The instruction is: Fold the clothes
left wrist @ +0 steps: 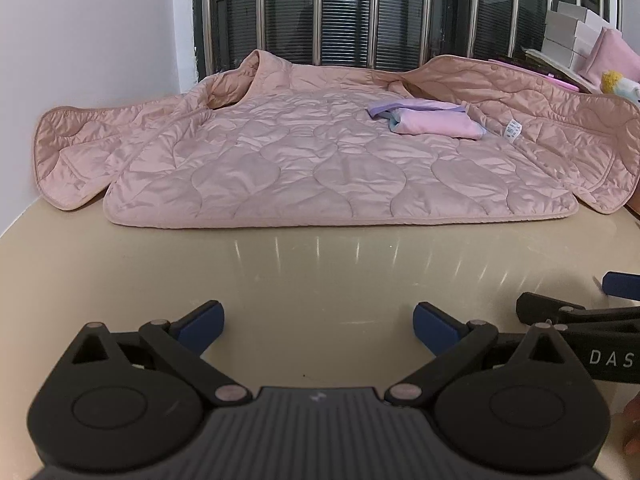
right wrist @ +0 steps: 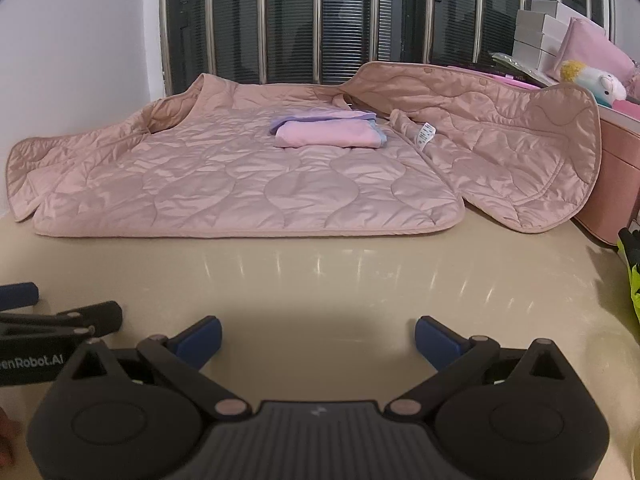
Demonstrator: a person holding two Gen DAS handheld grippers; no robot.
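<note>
A pink quilted vest (left wrist: 304, 164) lies opened flat on the beige table (left wrist: 320, 280), with both front panels spread to the sides; it also shows in the right wrist view (right wrist: 248, 184). A small folded pink and lilac garment (left wrist: 428, 120) rests on its lining, right of centre, and shows in the right wrist view (right wrist: 328, 130). My left gripper (left wrist: 318, 322) is open and empty over bare table, short of the vest's hem. My right gripper (right wrist: 318, 336) is open and empty, beside the left one and equally short of the hem.
A barred window (left wrist: 340, 8) runs behind the table and a white wall (left wrist: 100, 40) stands on the left. White boxes (right wrist: 540, 36), a pink pouch, a plush toy (right wrist: 592, 80) and a pink box (right wrist: 616, 176) crowd the right side. A yellow-green item (right wrist: 632, 272) sits at the right edge.
</note>
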